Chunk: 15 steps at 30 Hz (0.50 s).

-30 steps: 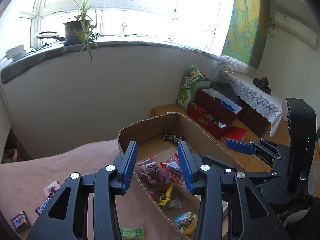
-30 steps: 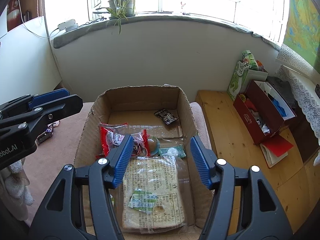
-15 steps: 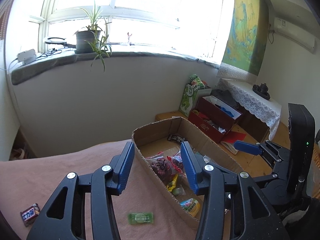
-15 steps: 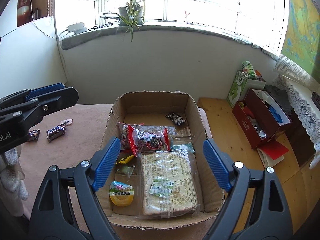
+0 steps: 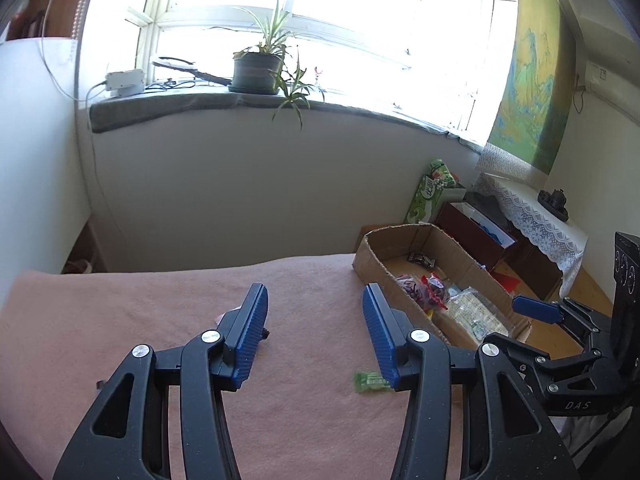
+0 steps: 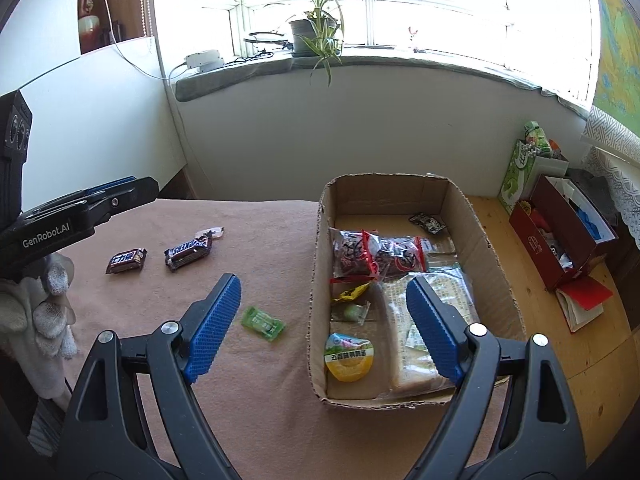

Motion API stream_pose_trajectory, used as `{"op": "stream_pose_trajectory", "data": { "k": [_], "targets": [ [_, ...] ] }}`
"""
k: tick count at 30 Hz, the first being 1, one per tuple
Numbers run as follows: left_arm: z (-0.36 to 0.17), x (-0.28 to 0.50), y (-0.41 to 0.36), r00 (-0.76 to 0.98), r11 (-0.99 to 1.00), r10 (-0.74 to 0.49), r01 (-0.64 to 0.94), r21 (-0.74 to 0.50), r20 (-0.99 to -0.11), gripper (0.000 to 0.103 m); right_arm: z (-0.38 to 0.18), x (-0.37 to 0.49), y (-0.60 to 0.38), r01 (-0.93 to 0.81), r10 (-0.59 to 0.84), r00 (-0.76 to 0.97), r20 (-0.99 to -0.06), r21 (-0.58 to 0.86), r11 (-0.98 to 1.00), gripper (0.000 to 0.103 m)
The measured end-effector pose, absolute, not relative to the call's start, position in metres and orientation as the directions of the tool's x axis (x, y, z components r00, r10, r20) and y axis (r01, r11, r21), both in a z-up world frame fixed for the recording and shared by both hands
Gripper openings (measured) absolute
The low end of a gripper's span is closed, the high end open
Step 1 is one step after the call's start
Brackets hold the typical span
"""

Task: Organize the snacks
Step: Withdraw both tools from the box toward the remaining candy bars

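Left wrist view: your left gripper [image 5: 314,336] gapes empty above the pink cloth, between pickups; the green candy [image 5: 370,382] lies lower centre, long axis across the frame.

Right wrist view: your right gripper [image 6: 324,328] stands wide, empty. Candy [image 6: 263,323] left of the cardboard box [image 6: 486,240], slanting down-right. Next: straddle its narrow width.
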<state>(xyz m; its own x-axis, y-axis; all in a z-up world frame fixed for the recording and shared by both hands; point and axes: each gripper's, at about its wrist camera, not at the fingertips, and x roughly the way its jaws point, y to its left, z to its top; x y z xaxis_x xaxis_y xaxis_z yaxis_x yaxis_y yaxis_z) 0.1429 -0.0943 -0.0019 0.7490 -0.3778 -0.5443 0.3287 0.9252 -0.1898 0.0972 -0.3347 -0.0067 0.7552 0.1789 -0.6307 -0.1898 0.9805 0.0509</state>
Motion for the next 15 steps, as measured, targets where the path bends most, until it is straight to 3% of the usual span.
{"op": "stream_pose_trajectory", "data": {
  "k": [8,15],
  "targets": [
    [-0.026,0.123,-0.038,0.753,0.951,-0.310,0.240,-0.196,-0.581,0.048,-0.037,0.078,-0.283,-0.287,0.277,0.690,-0.668,0.099,0.953,0.087],
    [-0.052,0.111,0.009,0.737,0.968,-0.244,0.145,-0.205,-0.630,0.048,-0.079,0.085,-0.263,-0.254,0.272,0.639,-0.720,0.136,0.958,0.087]
  ]
}}
